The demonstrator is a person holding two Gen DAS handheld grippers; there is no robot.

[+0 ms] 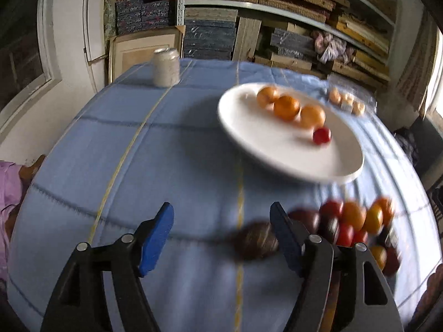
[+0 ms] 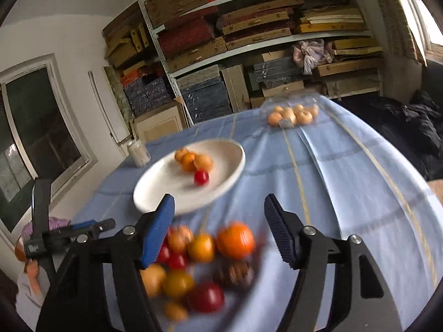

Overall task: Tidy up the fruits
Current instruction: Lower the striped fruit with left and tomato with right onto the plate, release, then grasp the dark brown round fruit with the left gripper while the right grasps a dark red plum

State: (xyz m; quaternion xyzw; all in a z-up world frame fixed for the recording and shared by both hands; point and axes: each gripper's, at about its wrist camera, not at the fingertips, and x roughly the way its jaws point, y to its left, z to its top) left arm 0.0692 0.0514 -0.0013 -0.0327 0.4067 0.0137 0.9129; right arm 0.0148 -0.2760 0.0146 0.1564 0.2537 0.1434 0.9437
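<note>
The left gripper (image 1: 221, 215) is hovering over the counter (image 1: 166, 144), which is lying under a pale blue cloth with yellow stripes. Its jaws are standing apart with nothing clamped; a dark, blurred fruit (image 1: 256, 244) is lying on the cloth just beside the inner face of the right-hand blue pad. To the right of that pad a loose pile of fruits (image 1: 357, 221), red, orange, yellow and dark, is resting on the cloth.

The right gripper (image 2: 218, 210) is hanging above the same pile of fruits (image 2: 202, 262), its jaws likewise standing apart and gripping nothing; the large orange fruit (image 2: 235, 239) is lying below the gap between the pads. Motion blur is softening the pile in both views.

Beyond the pile a white plate (image 1: 249, 135) is sitting on the counter, carrying three orange fruits (image 1: 286, 107) in a touching row and one small red fruit (image 1: 322, 135) just beside the row's near end. The plate (image 2: 155, 188) is appearing left of centre in the right wrist view.

A pale jar (image 1: 166, 67) is standing upright near the far left edge of the counter. A clear packet of small pale round items (image 2: 293, 114) is lying at the far edge, well apart from the plate. Shelves (image 2: 249, 44) stacked with boards are filling the background.
</note>
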